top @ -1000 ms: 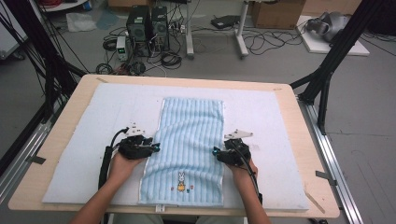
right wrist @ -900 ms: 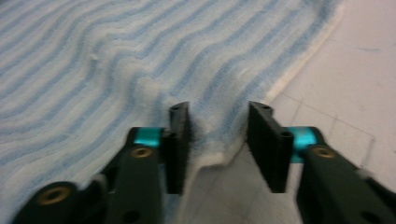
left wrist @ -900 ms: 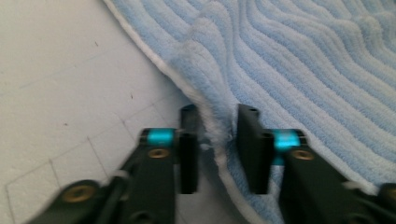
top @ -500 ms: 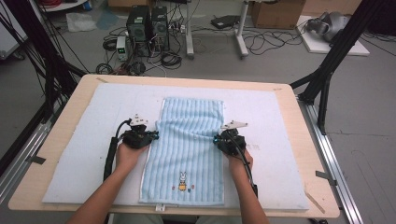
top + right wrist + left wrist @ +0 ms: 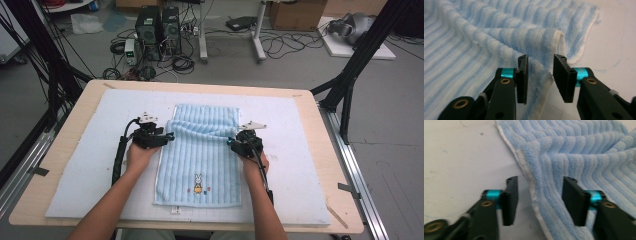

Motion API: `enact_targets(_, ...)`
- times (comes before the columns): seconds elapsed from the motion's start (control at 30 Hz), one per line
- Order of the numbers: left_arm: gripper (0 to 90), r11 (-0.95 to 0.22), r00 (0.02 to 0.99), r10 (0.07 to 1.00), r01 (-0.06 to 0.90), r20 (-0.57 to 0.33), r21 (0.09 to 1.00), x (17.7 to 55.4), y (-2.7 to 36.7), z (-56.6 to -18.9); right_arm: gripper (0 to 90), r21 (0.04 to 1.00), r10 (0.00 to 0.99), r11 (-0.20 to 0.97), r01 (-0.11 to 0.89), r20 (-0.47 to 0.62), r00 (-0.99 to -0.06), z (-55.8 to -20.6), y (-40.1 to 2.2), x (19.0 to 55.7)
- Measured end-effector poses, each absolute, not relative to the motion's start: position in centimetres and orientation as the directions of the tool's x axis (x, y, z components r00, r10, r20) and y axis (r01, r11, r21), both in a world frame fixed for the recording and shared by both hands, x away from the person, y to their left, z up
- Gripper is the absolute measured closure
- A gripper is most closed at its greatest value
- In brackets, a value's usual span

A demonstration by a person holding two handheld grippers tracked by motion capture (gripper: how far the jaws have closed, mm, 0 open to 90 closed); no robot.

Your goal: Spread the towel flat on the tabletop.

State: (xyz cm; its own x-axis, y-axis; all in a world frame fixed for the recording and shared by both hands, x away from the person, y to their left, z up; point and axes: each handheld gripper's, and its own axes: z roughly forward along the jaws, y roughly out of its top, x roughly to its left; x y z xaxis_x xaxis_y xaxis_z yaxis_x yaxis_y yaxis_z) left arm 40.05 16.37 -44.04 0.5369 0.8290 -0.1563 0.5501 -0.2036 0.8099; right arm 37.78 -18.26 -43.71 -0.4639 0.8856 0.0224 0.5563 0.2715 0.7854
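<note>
A light blue striped towel (image 5: 200, 152) lies lengthwise on the white mat (image 5: 90, 165), its far end bunched into a raised ridge. The step looks like folding the towel, with the edges just let go. The left gripper (image 5: 167, 136) sits at the towel's left edge and the right gripper (image 5: 231, 142) at its right; both have just been opening, and each stands open astride the hem without pressing it. Next would likely be a fresh grip. A small rabbit motif (image 5: 198, 183) marks the near end; no writing is legible.

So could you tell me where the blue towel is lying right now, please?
In the high view the blue towel lies mid-table on the white mat, between the left gripper and right gripper, its far part bunched.
</note>
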Motion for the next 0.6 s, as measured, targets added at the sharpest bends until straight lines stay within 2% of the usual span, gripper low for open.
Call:
enact_targets(0.3,38.1,-0.187,0.661,0.731,0.430,-0.167,0.883,36.5,17.2,-43.4,32.4,0.818,0.862,0.275,0.506,0.024,-0.506,-42.3,-19.2,34.4)
enact_targets(0.47,37.5,-0.165,0.716,0.674,0.386,-0.182,0.908,34.7,18.1,-43.5,23.6,0.825,0.831,0.283,0.488,0.042,-0.554,-42.3,-19.7,32.7)
enact_targets(0.6,37.9,-0.151,0.719,0.666,0.390,-0.198,0.908,33.6,18.9,-43.8,18.6,0.820,0.820,0.291,0.493,0.051,-0.570,-42.9,-20.2,31.5)
